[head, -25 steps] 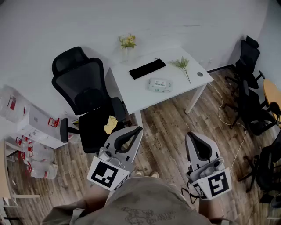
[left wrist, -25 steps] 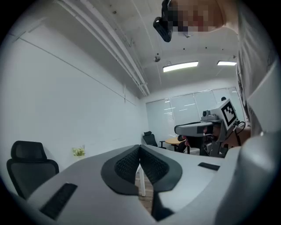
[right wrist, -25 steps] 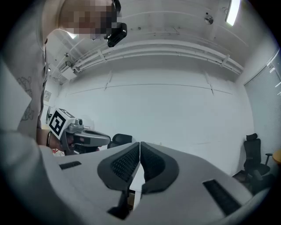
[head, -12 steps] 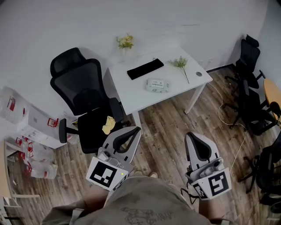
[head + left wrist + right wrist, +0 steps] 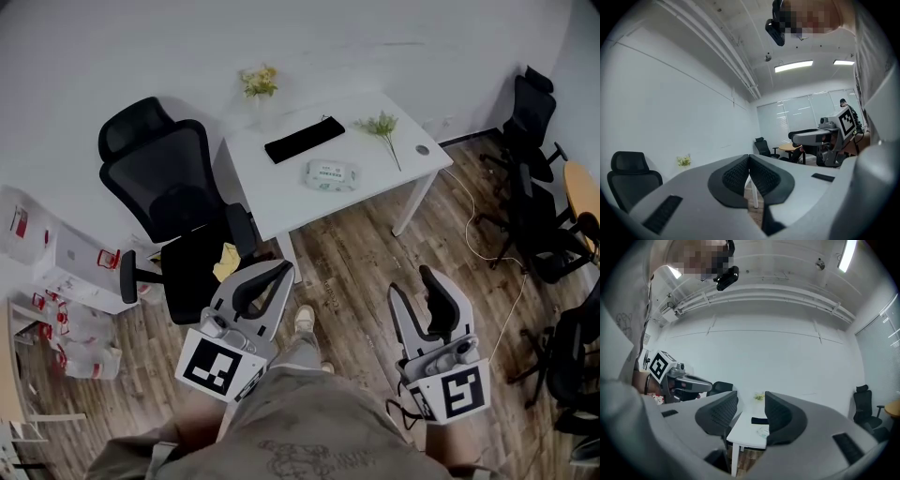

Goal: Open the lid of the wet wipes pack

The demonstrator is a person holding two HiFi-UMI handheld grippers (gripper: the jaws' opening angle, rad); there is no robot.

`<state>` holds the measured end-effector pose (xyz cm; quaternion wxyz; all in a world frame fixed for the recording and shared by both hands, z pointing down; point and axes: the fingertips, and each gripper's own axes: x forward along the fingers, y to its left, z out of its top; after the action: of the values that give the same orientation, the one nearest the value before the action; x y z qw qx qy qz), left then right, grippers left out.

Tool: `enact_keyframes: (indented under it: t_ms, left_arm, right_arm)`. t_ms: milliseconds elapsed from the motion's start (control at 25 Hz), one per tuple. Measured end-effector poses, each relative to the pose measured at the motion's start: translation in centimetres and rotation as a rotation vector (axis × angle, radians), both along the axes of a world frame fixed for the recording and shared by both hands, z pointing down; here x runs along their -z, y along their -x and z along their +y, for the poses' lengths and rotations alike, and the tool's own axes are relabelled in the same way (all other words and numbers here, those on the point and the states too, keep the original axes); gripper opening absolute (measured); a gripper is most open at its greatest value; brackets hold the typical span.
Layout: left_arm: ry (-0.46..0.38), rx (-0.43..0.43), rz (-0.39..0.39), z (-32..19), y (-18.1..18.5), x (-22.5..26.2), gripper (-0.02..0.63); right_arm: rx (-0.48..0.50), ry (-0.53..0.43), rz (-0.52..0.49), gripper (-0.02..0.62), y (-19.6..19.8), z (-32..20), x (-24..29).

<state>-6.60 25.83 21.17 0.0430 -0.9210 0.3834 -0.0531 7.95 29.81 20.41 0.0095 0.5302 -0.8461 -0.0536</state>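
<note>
The wet wipes pack (image 5: pixel 332 175) lies flat on the white table (image 5: pixel 375 178), its lid down; in the right gripper view it is a small pale pack (image 5: pixel 762 431) far ahead between the jaws. My left gripper (image 5: pixel 281 272) is held level over the floor, well short of the table, shut with nothing in it; its pads meet in the left gripper view (image 5: pixel 749 161). My right gripper (image 5: pixel 412 283) hovers beside it, jaws opening with a clear gap and nothing between them (image 5: pixel 751 406).
A black flat case (image 5: pixel 303 140), a green sprig (image 5: pixel 382 126) and a small vase of yellow flowers (image 5: pixel 257 82) share the table. A black office chair (image 5: pixel 178 220) with a yellow cloth stands left of it. More chairs (image 5: pixel 534 178) stand at right, boxes (image 5: pixel 66 272) at left.
My right gripper's jaws have parted from shut. Both grippers have moved a little nearer the table, which sits closer in view.
</note>
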Motion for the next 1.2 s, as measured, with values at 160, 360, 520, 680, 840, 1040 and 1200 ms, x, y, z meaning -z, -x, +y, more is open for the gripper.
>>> enact_keyframes:
  t_ms: [160, 360, 520, 680, 840, 1040, 1200]
  left_arm:
    - [-0.008, -0.015, -0.005, -1.8, -0.6, -0.6, 0.018]
    - [0.001, -0.025, 0.002, -5.2, -1.1, -1.4, 0.018]
    - [0.023, -0.017, 0.002, -8.9, -1.0, -2.3, 0.018]
    - [0.055, -0.016, -0.012, -13.7, -0.9, -3.6, 0.018]
    - [0.101, -0.026, -0.015, -19.1, -0.7, -5.0, 0.018]
    - [0.152, -0.061, -0.05, -25.8, -1.3, -7.2, 0.018]
    - [0.184, -0.085, -0.075, -30.6, -1.5, -8.6, 0.018]
  right_arm:
    - [-0.002, 0.007, 0.025, 0.186, -0.5, -1.8, -0.9]
    - [-0.009, 0.037, 0.076, 0.186, -0.6, -5.3, -2.5]
    - [-0.01, 0.065, 0.072, 0.186, -0.2, -9.5, -3.3]
    - [0.025, 0.128, 0.114, 0.186, 0.2, -14.3, -5.3]
    - [0.046, 0.183, 0.145, 0.187, 1.3, -19.9, -6.9]
    - [0.04, 0.236, 0.163, 0.187, 2.2, -27.2, -8.8]
    - [0.035, 0.312, 0.188, 0.187, 2.8, -32.2, -11.5]
